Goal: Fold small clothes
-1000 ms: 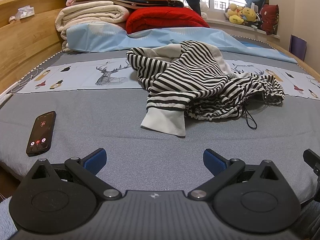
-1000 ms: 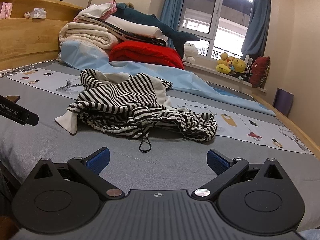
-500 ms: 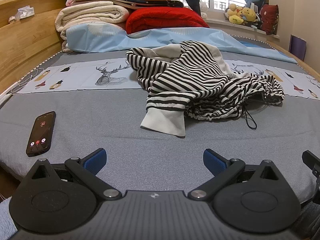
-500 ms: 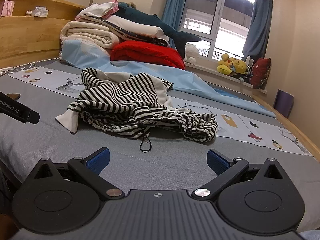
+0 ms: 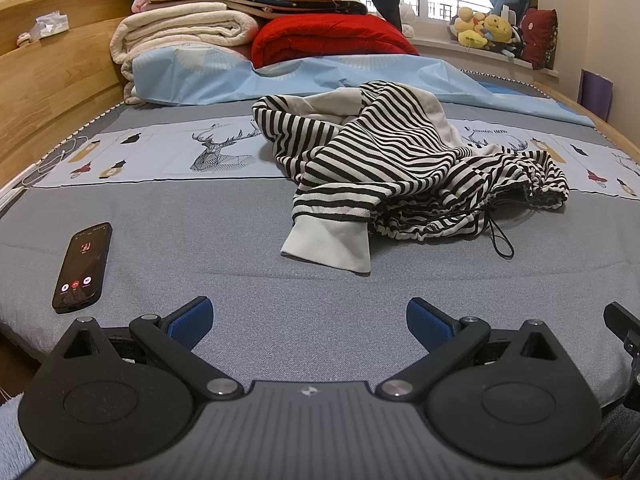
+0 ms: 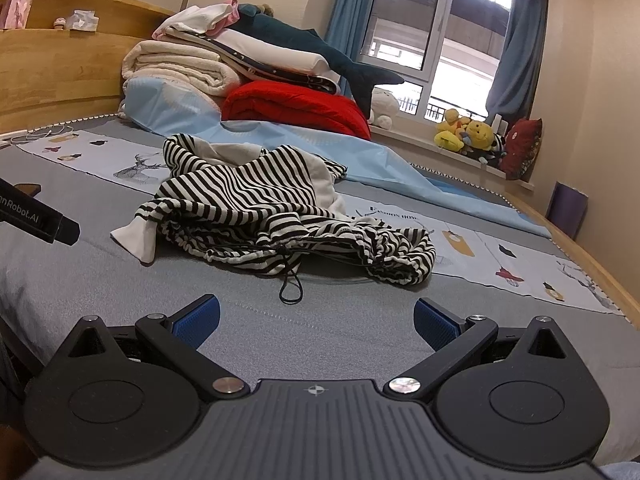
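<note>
Nothing is folded yet: your left gripper (image 5: 308,320) and right gripper (image 6: 316,320) hang spread and empty before the crumpled striped hoodie (image 5: 404,168).

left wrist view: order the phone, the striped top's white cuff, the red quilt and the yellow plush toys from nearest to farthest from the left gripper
1. Phone, near left on the bed.
2. White cuff, centre, slightly farther.
3. Red quilt, centre, in the pile at the far end of the bed.
4. Yellow plush toys, right, on the windowsill.
</note>
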Available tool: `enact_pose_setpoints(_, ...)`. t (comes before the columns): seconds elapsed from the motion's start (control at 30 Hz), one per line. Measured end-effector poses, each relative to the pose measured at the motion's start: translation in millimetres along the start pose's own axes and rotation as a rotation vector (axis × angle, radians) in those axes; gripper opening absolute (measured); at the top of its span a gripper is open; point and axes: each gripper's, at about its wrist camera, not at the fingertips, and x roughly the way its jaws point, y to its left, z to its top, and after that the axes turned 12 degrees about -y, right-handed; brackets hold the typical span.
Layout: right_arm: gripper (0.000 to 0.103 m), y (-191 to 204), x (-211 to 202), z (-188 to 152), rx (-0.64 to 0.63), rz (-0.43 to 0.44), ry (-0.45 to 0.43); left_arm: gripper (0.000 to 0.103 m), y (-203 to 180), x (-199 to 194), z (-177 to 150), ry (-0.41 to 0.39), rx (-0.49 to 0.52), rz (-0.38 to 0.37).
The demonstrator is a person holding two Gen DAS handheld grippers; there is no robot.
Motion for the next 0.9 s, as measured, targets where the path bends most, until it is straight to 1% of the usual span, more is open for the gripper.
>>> enact_pose_setpoints(0.6,0.102,0.3,-0.6,-1.3,-0.009,0.003,0.001,0.103,-1.2,0.6,-0.6,0.002,0.003,-0.002)
enact_pose_setpoints(0.77,0.102,0.8,0.0,-2.5,-0.019,0.005,0.003,0.103,-1.3,2.8,-1.2,0.02,0.004,0.009)
enact_pose_setpoints(0.9,0.102,1.2,1.2,-2.3,-0.034,0.012,0.008,0.103,5.9,6.2,3.8,0.041,-0.013,-0.004)
